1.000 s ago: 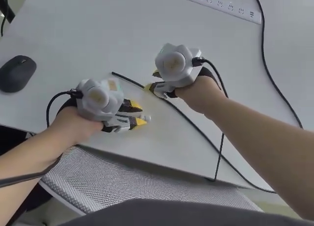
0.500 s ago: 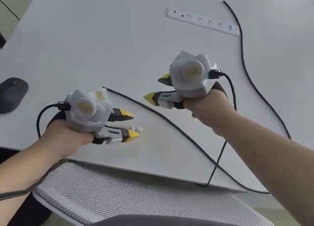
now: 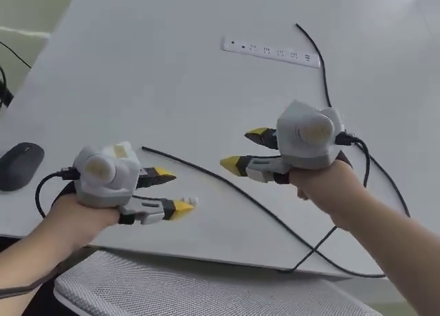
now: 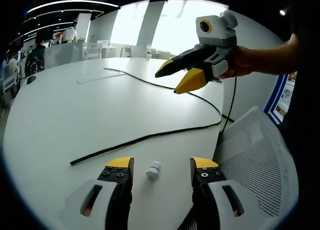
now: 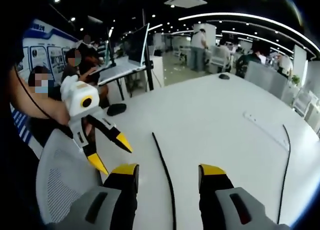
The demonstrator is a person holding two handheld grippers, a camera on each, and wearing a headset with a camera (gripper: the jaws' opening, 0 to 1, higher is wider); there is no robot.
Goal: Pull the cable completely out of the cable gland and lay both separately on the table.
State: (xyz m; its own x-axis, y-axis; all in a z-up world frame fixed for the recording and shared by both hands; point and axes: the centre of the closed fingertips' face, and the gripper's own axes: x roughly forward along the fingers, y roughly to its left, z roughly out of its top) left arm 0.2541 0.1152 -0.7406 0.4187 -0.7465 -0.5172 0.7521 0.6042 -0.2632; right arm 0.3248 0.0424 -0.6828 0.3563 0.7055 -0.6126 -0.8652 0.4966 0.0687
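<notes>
A thin black cable [image 3: 206, 173] lies loose on the white table [image 3: 137, 75], running from its free end at centre left toward the front edge. In the left gripper view a small white cable gland [image 4: 153, 170] sits on the table apart from the cable [image 4: 150, 136], just ahead of and between my left gripper's [image 4: 161, 163] open jaws. My left gripper [image 3: 172, 189] hovers near the front edge, holding nothing. My right gripper [image 3: 242, 148] hangs open and empty above the cable [image 5: 162, 165], and its own view shows its tips [image 5: 168, 170] spread either side of it.
A white power strip [image 3: 271, 52] lies at the back with another black cord [image 3: 323, 69] running off it to the right. A dark mouse [image 3: 19, 165] sits at the far left. A white mesh chair [image 3: 172, 288] stands below the table's front edge.
The head view has shifted. My right gripper has drawn back to the right, away from the cable's free end. My left gripper has moved a little left. Both stay open.
</notes>
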